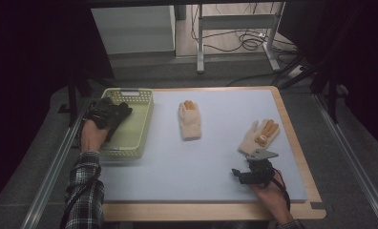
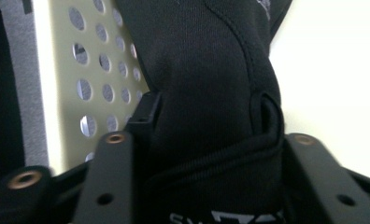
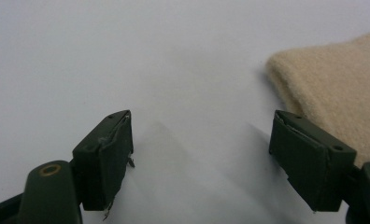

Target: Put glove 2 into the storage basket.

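Closest to the high view's camera, the person's right hand (image 1: 272, 196) holds the right gripper (image 1: 240, 175) low over the pale blue-grey table mat (image 1: 177, 167), near the front right. Its jaws stand wide apart with nothing between them; in the right gripper view, bare mat lies in the gap, and the cuff end of a cream knitted glove with orange fingertips (image 3: 335, 88) lies just beside the jaw on that view's right, possibly touching it, though the angle makes that hard to judge. From above, this cream glove (image 1: 259, 136) lies flat on the mat just beyond the gripper, fingers pointing away and to the right.

A second cream knitted glove with orange tips (image 1: 189, 120) lies flat near the middle of the mat, well apart from the first, fingers pointing to the far edge.

At the left, the person's left hand (image 1: 92, 135), in a plaid sleeve (image 1: 84, 191), holds the left gripper (image 1: 111, 118) over the near-left part of a pale yellow-green perforated plastic basket (image 1: 134, 138) that sits at the mat's left edge. That gripper's jaws are clamped on a black fabric glove (image 2: 211, 84): in the left gripper view the dark cloth is pinched between the two black jaws and rises from them, with the basket's holed wall (image 2: 99, 79) behind it. From above, the black glove (image 1: 120, 114) hangs over the basket's interior, above its floor.
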{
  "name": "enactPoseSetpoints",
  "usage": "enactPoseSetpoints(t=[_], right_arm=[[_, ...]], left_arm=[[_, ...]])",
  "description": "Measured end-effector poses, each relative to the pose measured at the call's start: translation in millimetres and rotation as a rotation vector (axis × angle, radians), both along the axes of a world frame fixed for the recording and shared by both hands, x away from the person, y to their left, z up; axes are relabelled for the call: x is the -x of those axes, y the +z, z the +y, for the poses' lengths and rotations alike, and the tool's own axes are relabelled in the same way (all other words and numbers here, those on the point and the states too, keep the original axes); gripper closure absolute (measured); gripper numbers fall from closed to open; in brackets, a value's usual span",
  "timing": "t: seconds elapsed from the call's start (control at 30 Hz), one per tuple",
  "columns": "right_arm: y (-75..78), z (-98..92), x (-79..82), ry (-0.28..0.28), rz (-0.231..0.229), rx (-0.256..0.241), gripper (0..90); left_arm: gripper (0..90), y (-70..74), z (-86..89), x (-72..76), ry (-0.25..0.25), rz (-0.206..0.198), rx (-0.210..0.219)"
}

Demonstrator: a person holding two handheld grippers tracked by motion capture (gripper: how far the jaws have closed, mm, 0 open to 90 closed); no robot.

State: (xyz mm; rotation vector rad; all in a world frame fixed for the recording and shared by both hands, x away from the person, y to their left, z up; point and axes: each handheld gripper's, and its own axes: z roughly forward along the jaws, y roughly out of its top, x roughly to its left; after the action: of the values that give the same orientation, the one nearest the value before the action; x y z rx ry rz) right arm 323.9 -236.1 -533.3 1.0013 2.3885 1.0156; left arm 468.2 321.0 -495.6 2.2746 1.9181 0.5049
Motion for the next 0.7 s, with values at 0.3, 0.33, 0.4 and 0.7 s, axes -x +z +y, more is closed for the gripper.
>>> enactPoseSetpoints(t=[0.3,0.33,0.4,0.7], right_arm=[[0.0,0.0,0.0,0.000,0.000,0.000,21.3],[0.0,0.1,0.0,0.000,0.000,0.000,21.3],[0.0,0.0,0.0,0.000,0.000,0.000,21.3],[0.0,0.0,0.0,0.000,0.001,0.000,21.3]], left_arm=[[9.0,9.9,3.1,4.9,-0.040,-0.017,0.111],[6.0,12.9,3.4,5.9,-0.040,-0.028,0.125],[3.9,18.7,4.3,8.7,-0.047,-0.052,0.161],[1.3,34.1,6.1,23.0,-0.100,-0.168,0.260]])
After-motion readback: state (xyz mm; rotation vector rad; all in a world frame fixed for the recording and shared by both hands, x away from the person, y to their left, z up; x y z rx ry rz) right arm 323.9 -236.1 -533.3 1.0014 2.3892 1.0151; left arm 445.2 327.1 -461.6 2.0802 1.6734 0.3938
